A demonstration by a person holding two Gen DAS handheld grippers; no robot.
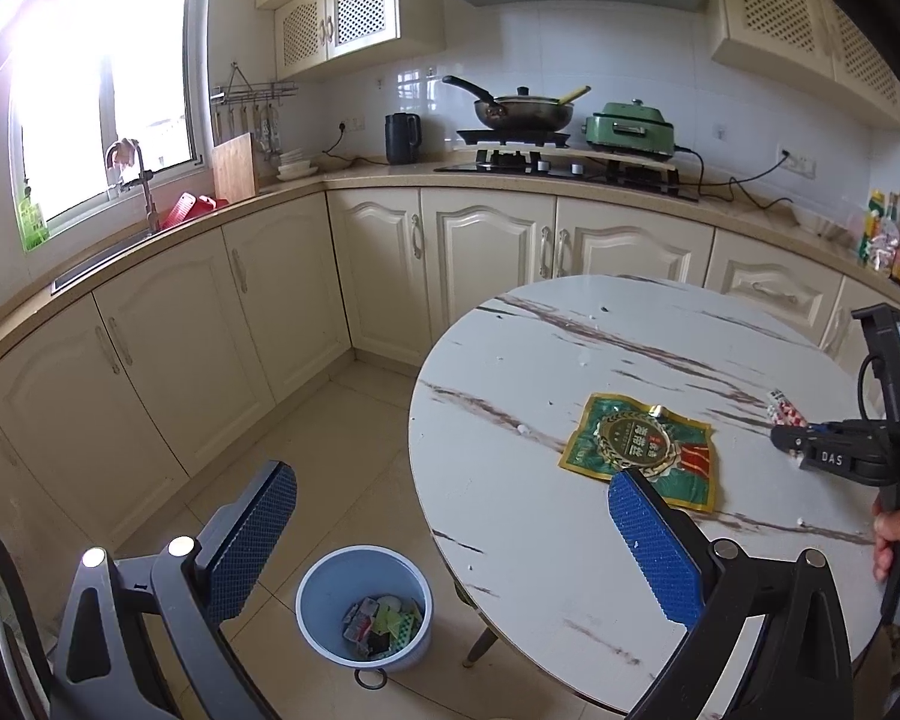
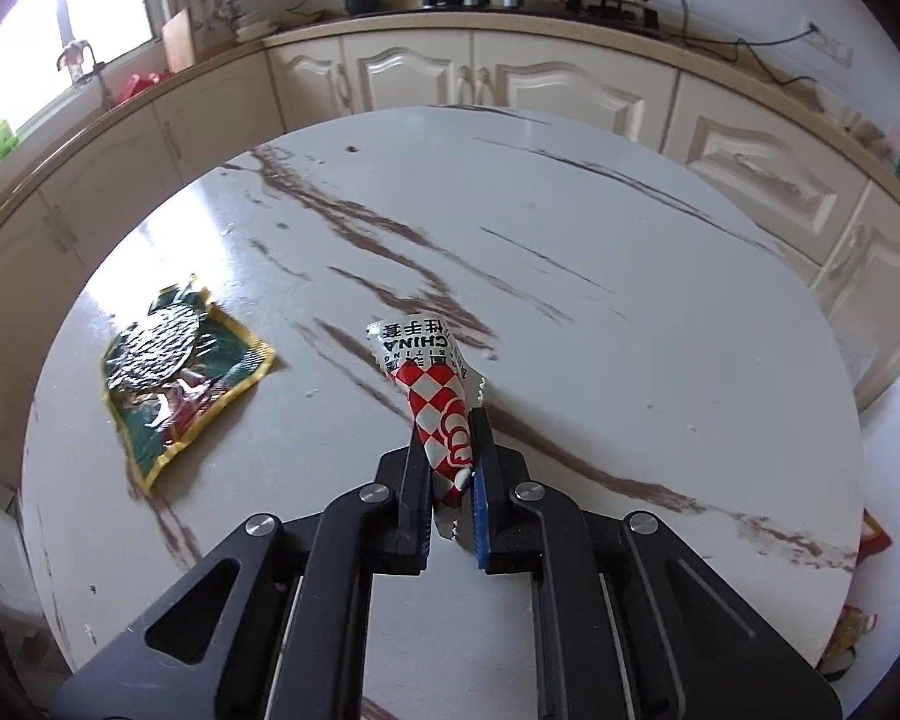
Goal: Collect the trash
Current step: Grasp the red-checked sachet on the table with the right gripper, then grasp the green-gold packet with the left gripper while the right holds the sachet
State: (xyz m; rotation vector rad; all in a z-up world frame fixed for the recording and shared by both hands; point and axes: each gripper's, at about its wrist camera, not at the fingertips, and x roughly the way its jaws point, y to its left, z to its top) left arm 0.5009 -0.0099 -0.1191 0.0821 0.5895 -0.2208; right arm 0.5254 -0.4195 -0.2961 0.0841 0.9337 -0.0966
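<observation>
Cream cabinets (image 1: 486,252), bright window (image 1: 102,90), tiled floor (image 1: 330,456)

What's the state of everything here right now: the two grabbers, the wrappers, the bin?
Right gripper: shut on the red-and-white wrapper.
Red-and-white wrapper: pinched, far end on the table.
Left gripper: open, empty.
Green wrapper: lying flat on the table.
Blue bin: on the floor, upright, partly filled.

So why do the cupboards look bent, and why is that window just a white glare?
Left wrist view: the fisheye lens bows the cupboards and counter, and daylight blows out the window. Right wrist view: the round table bulges, the wide table veins look smeared, while the red-and-white wrapper in the right tongs stays sharp.
</observation>
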